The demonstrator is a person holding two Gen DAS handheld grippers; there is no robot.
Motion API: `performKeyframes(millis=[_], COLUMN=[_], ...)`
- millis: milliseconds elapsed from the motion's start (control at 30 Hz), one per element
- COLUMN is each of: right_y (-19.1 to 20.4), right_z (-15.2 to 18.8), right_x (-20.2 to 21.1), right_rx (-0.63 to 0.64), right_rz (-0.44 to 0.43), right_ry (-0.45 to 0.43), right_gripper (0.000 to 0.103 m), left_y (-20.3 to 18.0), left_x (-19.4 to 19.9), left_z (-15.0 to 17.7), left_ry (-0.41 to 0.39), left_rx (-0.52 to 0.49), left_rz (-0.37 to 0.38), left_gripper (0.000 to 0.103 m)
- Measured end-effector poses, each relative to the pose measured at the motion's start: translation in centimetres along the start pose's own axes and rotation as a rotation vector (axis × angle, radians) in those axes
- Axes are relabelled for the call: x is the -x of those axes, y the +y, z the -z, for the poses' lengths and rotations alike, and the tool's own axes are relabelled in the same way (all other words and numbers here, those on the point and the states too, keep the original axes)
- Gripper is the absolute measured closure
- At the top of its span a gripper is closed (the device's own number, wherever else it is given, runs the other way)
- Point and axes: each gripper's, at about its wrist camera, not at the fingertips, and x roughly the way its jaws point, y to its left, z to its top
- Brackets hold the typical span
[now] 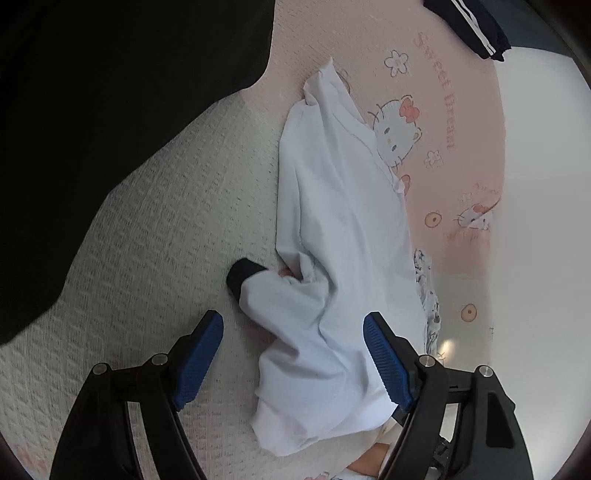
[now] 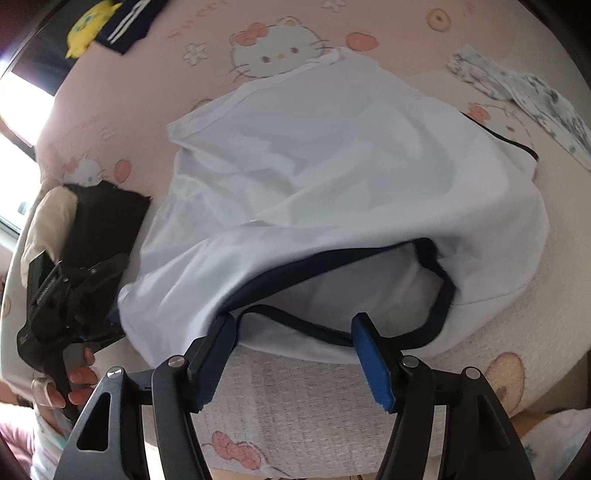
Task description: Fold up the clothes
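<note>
The pink cartoon-cat blanket covers the whole surface. On it lies the white shirt, rumpled and partly folded over, its dark-trimmed neck opening toward the right gripper. That gripper's 2 jaws stand wide apart with nothing clamped, the shirt's edge just past their tips. The left gripper is likewise spread wide, hovering over the shirt's lower part, gripping nothing. A dark striped garment lies well apart.
</note>
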Motion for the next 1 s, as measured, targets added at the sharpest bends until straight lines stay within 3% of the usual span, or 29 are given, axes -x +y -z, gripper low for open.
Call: performKeyframes(millis=[233,433,600,733,800,1000], right_y=[0.8,1.3,0.4,-0.7,-0.9,-0.7], right_z=[0.8,0.3,-0.6,-1.7,-2.3,-2.8], right_x=[0.4,0.4,-0.6,-2.3,-3.1,-4.7], right_rx=[0.031,0.031,-0.089,-0.189,-0.222,-0.239], right_rz=[-0.031,-0.143,-0.285,-0.345,-0.321,-0.293], right_ry=[0.016,-0.012,-0.043,-0.068,-0.063,-0.025], right_gripper=[0.038,0.032,0.027,0.027,0.027,0.027], left_y=[-0.7,-1.3,-2.2,-2.5,-2.8,-2.8], left_x=[0.2,0.4,0.0,-0.3,-0.7,-2.3], left_z=[1.0,1.6,2.0,1.9,1.8,1.8], left_ry=[0.019,0.035,0.019,-0.055,-0.062,-0.031], left_rx=[-0.045,-0.079,-0.136,-0.132,-0.14,-0.137], left_rz=[-0.033,-0.061,-0.107,-0.103,-0.12,-0.137], left_gripper=[0.026,0.026,0.026,0.029,0.042,0.045])
